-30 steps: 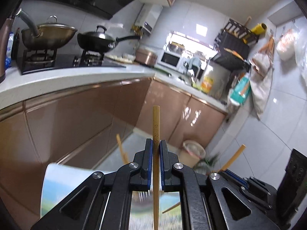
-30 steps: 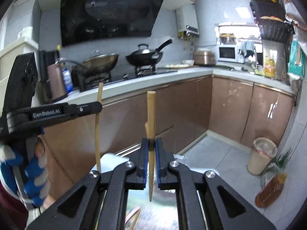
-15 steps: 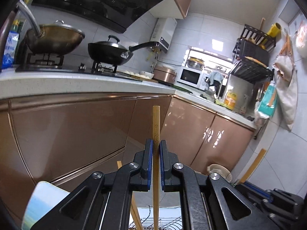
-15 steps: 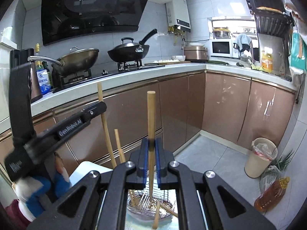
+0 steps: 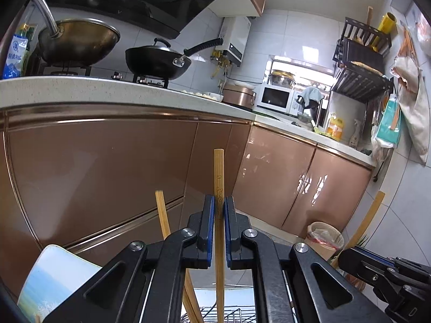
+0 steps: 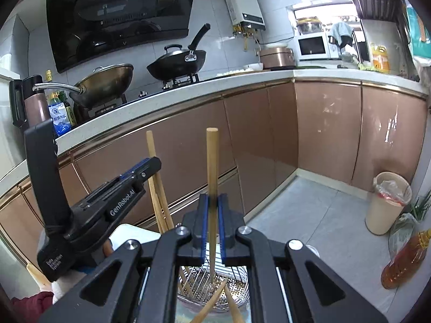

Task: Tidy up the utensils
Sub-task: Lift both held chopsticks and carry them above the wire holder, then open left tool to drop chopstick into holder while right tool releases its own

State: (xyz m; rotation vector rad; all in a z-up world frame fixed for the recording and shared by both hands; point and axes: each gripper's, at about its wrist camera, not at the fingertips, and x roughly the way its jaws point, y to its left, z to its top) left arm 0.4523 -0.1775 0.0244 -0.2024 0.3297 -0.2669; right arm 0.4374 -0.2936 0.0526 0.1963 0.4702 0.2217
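Both grippers dropped below white countertop (image 5: 113, 91) – fingers each pinching upright chopstick (image 6: 212, 177); copper cabinets (image 6: 323, 129) behind.

A metal basket (image 6: 212, 286) sits low and near, directly below the right gripper (image 6: 212, 231), with several chopsticks (image 6: 161, 188) standing or lying in it. One chopstick (image 6: 212, 177) stands upright between the right gripper's jaws, its lower end inside the basket. To the left, the left gripper (image 6: 145, 168) reaches in beside the standing chopsticks. Behind runs a counter (image 6: 188, 88) over cabinets (image 6: 323, 123), bearing a wok (image 6: 107, 80) on the left and a lidded pan (image 6: 177, 63) to its right. Farther right stands a microwave (image 6: 313, 45). On the floor at right, a bin (image 6: 388, 204) stands beyond a bottle (image 6: 404, 258).
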